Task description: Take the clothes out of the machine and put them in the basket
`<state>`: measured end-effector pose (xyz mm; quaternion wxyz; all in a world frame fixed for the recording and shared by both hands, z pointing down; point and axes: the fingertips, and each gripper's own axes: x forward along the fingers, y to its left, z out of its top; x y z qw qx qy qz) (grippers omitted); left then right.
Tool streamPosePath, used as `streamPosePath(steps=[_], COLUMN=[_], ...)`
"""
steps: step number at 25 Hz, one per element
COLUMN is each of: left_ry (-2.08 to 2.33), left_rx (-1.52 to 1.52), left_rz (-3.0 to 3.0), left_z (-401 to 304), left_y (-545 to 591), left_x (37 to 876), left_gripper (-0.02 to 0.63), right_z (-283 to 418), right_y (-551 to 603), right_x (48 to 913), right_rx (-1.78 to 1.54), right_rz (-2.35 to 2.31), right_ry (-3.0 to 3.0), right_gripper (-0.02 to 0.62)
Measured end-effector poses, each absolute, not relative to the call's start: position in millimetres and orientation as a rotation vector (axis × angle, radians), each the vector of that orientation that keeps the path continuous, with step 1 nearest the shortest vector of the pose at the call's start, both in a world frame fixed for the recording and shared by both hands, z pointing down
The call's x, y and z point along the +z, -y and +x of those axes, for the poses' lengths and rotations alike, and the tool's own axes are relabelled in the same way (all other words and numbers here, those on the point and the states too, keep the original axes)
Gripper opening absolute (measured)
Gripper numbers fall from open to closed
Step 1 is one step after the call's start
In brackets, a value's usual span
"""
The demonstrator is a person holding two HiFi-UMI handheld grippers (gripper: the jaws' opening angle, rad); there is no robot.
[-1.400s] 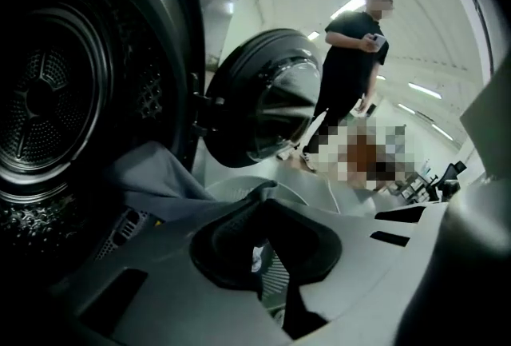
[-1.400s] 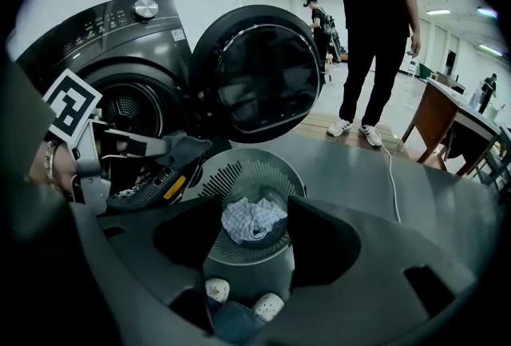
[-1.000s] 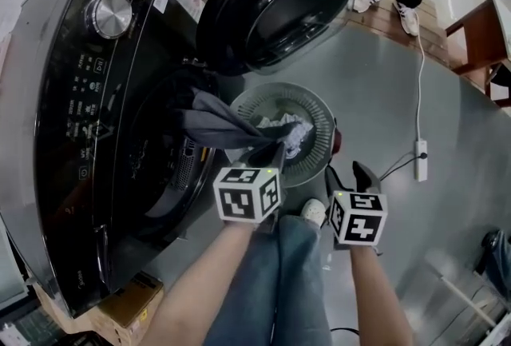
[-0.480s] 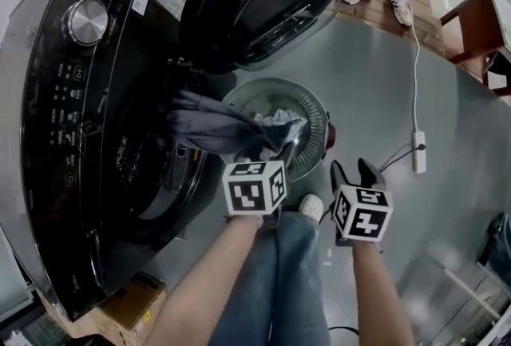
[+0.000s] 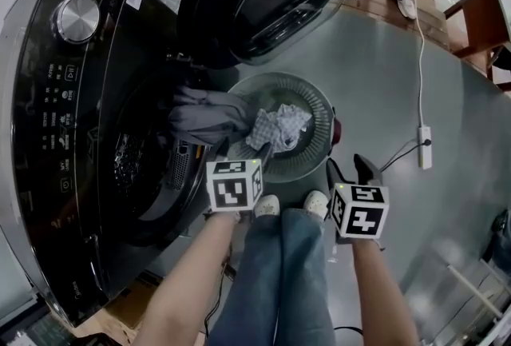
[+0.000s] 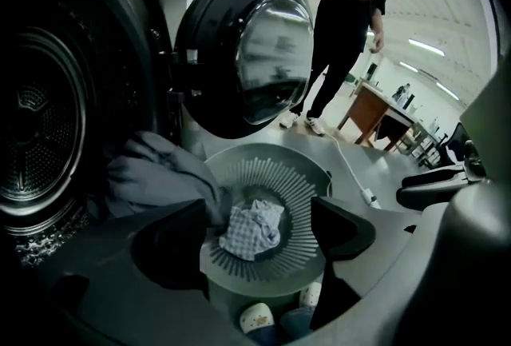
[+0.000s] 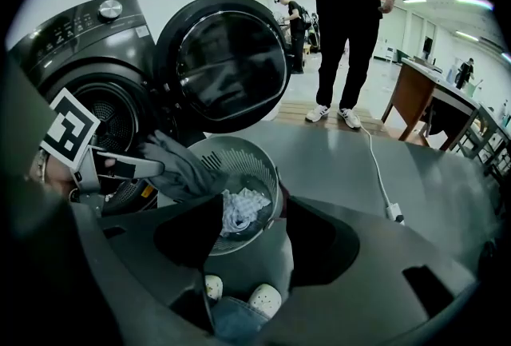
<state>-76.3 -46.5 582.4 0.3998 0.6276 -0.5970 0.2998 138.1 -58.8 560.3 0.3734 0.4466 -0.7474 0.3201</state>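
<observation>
— Jaws on left gripper (image 6: 259,232)?
— Just been opening; apart now, nothing gripped.
— Right gripper (image 5: 349,173)?
— Apart too, empty, beside basket (image 5: 319,109).
— Clothes?
— Grey garment (image 5: 204,117) draped from machine (image 5: 80,137) onto basket rim; checked cloth (image 5: 279,127) inside basket.

Blk washer (image 5: 80,137), grey basket (image 5: 318,129) w/ checked cloth (image 5: 279,127), dk-grey garment (image 5: 207,117)

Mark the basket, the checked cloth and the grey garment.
basket (image 5: 275,89), head view, bare slotted far wall.
checked cloth (image 5: 279,127), head view, middle of the crumpled heap.
grey garment (image 5: 207,117), head view, its bunched middle.
</observation>
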Motion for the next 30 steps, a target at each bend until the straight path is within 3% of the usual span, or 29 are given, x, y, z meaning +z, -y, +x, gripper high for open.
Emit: streamPosePath(steps=[18,25,30], left_ry=[1.853,1.846,1.838], left_rx=[1.086,1.181,1.165], left_rz=[1.344,1.317,1.322], left_z=[-273,-308,-321], left_y=[36,56,71], left_x=[609,626,634], left_gripper=[0.388,0.410,0.431], right_z=[45,31,22], right_y=[70,75,69], right_x=[587,597,610], right_rx=[0.777,0.591,0.633], right_rz=[0.964,0.828,0.829], right_ry=[1.989,2.008,1.999], right_gripper=[0.249,0.249,0.249])
